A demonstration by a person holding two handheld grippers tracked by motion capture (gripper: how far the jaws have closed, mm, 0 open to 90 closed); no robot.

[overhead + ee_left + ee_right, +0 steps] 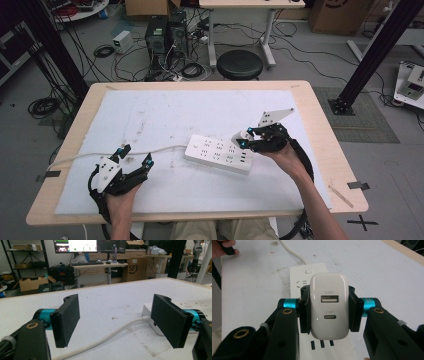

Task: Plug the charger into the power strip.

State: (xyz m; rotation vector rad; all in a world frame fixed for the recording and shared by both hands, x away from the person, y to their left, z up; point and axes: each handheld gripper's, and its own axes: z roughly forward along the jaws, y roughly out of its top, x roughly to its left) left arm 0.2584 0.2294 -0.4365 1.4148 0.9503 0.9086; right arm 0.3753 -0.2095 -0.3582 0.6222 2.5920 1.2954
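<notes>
fingers pinching a charger over the power strip

fingers (pixel 303 307) of the right gripper (pixel 329 308) are clamped on the two sides of a white usb charger (pixel 329 306), whose face with its two ports looks straight at the right gripper view's camera. the charger's prongs are hidden behind its body, so i can't tell whether they are in a socket or clear of it. beneath it lies the white power strip (pixel 218 153), near the middle of the white mat (pixel 165 117), partly covered from above by the right gripper (pixel 243 140).

over on the near left side, the left gripper (pixel 134 159) has its jaws spread wide with nothing pinched. the strip's white cord (pixel 105 338) runs along the mat between them, seemingly untouched, though its near end is cut off by the picture's edge. the strip's end (pixel 150 315) peeks out behind one pad.
</notes>
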